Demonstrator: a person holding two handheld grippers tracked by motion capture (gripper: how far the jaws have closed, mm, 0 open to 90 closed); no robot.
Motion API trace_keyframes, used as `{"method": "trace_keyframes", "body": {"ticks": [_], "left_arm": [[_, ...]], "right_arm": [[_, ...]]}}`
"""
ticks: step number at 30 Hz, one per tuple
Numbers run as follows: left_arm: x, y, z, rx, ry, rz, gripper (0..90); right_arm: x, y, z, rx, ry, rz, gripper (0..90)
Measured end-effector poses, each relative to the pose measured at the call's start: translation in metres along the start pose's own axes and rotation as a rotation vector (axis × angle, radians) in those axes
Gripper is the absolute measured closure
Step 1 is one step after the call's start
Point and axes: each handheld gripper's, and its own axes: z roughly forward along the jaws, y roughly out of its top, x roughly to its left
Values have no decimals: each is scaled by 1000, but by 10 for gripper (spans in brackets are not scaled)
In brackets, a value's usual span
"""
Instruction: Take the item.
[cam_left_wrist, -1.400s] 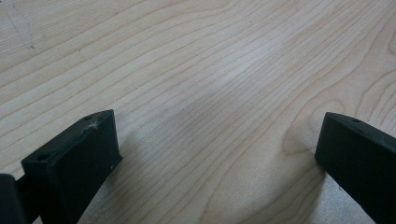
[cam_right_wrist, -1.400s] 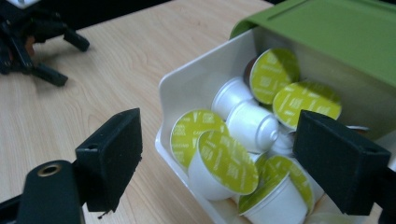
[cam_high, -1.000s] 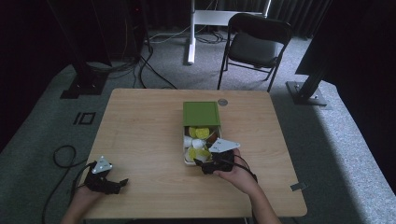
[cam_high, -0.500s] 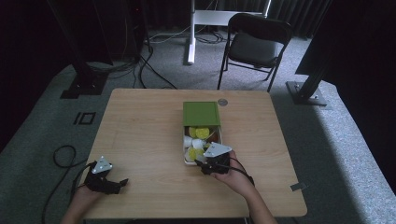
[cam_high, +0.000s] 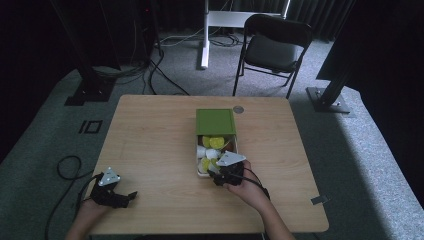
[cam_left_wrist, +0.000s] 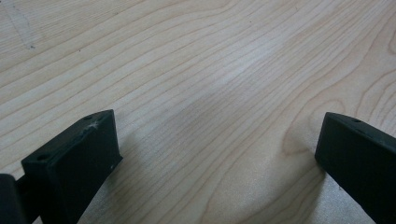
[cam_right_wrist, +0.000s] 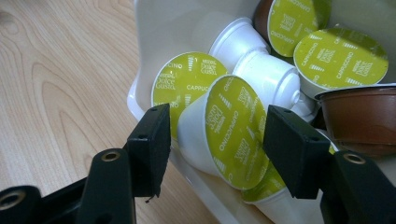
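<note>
A white box (cam_right_wrist: 154, 32) with its green lid (cam_high: 215, 121) pushed to the far end lies mid-table, holding several coffee capsules. In the right gripper view my right gripper (cam_right_wrist: 215, 135) is open, its jaws on either side of a white capsule with a green foil top (cam_right_wrist: 233, 130) at the box's near corner; a small gap shows at the left jaw. From the high view that gripper (cam_high: 216, 176) sits at the box's near end. My left gripper (cam_high: 129, 196) rests open on the table's front left, with bare wood between its jaws (cam_left_wrist: 219, 154).
A brown capsule (cam_right_wrist: 362, 119) lies at the right inside the box, with more green-topped ones behind. A small round disc (cam_high: 238, 109) sits beyond the lid. A black chair (cam_high: 272, 47) stands past the wooden table (cam_high: 150, 140).
My right gripper has moved left and down to the near end of the box, over the capsules. The left gripper has stayed put.
</note>
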Motion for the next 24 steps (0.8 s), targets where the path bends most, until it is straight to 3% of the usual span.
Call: {"method": "trace_keyframes", "body": {"ticks": [10, 16, 24], "left_arm": [[0, 0, 0, 1, 0, 0, 5], [0, 0, 0, 0, 0, -1, 5], [0, 0, 0, 0, 0, 1, 5]], "right_arm": [[1, 3, 6, 24, -54, 35, 397], [-1, 5, 12, 49, -44, 147, 380], [-1, 5, 15, 51, -42, 187, 384]]}}
